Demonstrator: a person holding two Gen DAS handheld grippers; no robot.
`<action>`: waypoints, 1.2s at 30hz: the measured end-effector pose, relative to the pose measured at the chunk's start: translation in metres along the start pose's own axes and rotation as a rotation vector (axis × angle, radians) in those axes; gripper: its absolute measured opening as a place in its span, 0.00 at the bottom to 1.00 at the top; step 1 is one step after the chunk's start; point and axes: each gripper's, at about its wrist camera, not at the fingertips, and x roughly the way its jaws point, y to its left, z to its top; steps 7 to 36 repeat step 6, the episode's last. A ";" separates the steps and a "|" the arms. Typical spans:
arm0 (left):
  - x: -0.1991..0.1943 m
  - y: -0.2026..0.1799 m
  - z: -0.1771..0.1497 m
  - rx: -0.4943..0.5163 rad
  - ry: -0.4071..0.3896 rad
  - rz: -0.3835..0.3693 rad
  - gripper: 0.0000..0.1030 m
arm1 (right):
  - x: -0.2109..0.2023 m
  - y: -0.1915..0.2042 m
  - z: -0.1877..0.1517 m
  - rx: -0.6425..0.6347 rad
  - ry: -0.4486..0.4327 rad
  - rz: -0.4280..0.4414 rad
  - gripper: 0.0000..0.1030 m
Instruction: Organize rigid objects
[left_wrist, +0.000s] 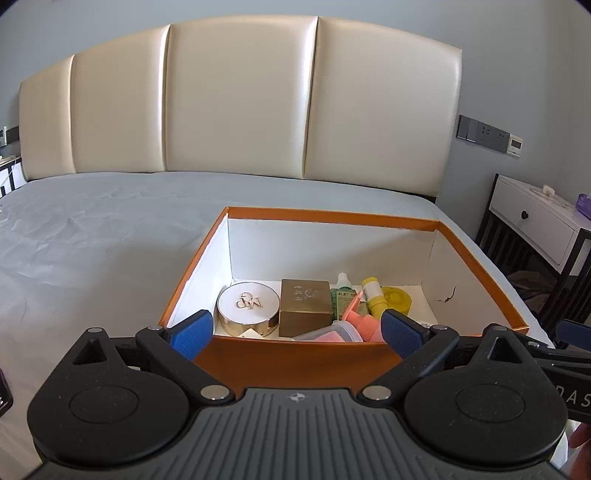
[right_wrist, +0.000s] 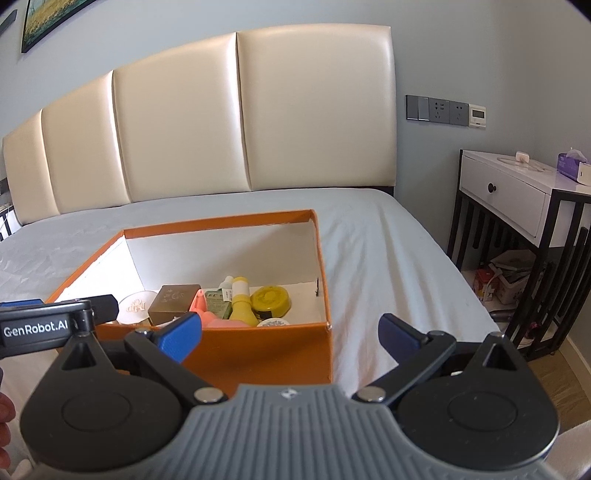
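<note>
Nearest us, our left gripper (left_wrist: 297, 328) holds its blue-padded fingers (left_wrist: 192, 334) wide apart with nothing between them, poised at the near wall of the open orange cardboard box (left_wrist: 295, 363). Our right gripper (right_wrist: 290, 334) is likewise spread and empty, at the box's near right corner. We see the box sitting on the pale grey bedsheet (left_wrist: 92, 236), with everything crowded along its near side: a round white-and-gold compact (left_wrist: 246, 304), a gold rectangular carton (left_wrist: 304, 308) beside it, a yellow bottle (left_wrist: 373, 297), a yellow round tin (right_wrist: 270, 299), pink plastic pieces (left_wrist: 360, 319). Behind rises our cream padded headboard (left_wrist: 240, 99).
</note>
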 end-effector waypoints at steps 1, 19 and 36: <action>-0.001 0.000 0.000 -0.001 -0.002 -0.003 1.00 | 0.000 0.000 0.000 -0.002 0.001 -0.001 0.97; -0.002 0.002 0.000 -0.013 0.009 -0.016 1.00 | 0.001 0.002 -0.002 -0.017 0.008 -0.006 0.97; -0.002 0.002 0.000 -0.013 0.009 -0.016 1.00 | 0.001 0.002 -0.002 -0.017 0.008 -0.006 0.97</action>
